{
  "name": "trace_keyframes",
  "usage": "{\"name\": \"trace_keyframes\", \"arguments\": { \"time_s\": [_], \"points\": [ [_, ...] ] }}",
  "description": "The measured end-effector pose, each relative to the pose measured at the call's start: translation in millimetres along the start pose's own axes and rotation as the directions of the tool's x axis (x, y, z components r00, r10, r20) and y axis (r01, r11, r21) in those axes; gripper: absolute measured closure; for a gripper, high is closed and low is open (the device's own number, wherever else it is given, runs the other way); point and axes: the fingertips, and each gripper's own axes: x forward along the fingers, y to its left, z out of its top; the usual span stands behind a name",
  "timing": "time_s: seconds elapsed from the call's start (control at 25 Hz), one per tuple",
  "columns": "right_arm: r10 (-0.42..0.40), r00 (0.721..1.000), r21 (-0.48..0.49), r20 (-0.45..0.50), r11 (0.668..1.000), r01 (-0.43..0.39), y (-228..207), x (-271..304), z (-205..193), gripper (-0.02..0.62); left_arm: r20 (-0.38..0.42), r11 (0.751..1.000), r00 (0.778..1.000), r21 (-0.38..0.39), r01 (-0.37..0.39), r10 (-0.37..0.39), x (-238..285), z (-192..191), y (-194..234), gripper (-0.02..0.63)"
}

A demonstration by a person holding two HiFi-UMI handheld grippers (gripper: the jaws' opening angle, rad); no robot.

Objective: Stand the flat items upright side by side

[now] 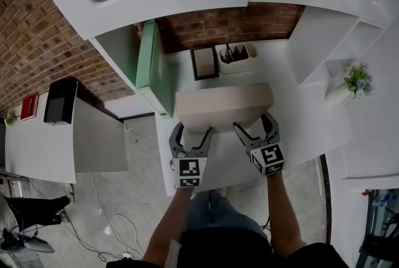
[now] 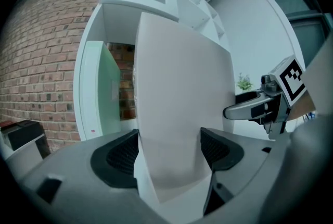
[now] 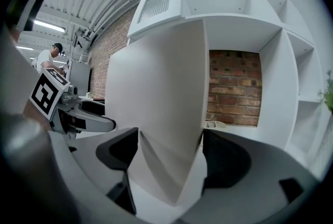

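A large flat beige box [image 1: 223, 108] is up on its edge over the white desk [image 1: 305, 129], its broad face toward me. My left gripper [image 1: 192, 136] is at its near left end and my right gripper [image 1: 257, 128] at its near right end. In the left gripper view the box [image 2: 182, 87] fills the gap of the left gripper [image 2: 169, 147], and both pads press on it. The right gripper view shows the same box [image 3: 161, 92] wedged in the right gripper [image 3: 170, 147]. A mint-green flat item [image 1: 151, 67] stands upright at the shelf's left side.
A black-framed flat item [image 1: 204, 62] and a white holder [image 1: 237, 58] stand at the back against the brick wall. White shelf partitions [image 1: 321, 42] rise on the right, with a small plant [image 1: 357, 80]. A black box [image 1: 60, 100] sits on the side table at left.
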Motion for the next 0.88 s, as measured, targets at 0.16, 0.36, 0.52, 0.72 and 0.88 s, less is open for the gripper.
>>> {"name": "trace_keyframes", "arguments": {
  "time_s": [0.16,0.36,0.52,0.72,0.88],
  "points": [
    [0.010,1.000,0.001,-0.013,1.000,-0.010,1,-2,0,0.222,0.021,0.998,0.998,0.001,0.068,-0.068,-1,4,1,0.259],
    [0.015,1.000,0.015,-0.004,1.000,-0.015,0,-6,1,0.221,0.048,0.990,0.989,0.012,0.141,-0.141,-4,9,8,0.258],
    [0.011,1.000,0.051,-0.003,0.999,-0.011,0,-9,3,0.201,0.055,0.975,0.974,0.028,0.219,-0.220,-1,12,16,0.256],
    [0.009,1.000,0.094,-0.012,0.996,-0.008,5,-12,0,0.186,0.047,0.919,0.919,0.054,0.390,-0.392,6,16,12,0.255],
    [-0.005,1.000,0.103,-0.024,0.995,0.008,6,-12,-1,0.179,0.034,0.871,0.871,0.065,0.488,-0.490,11,18,13,0.253]
  ]
}}
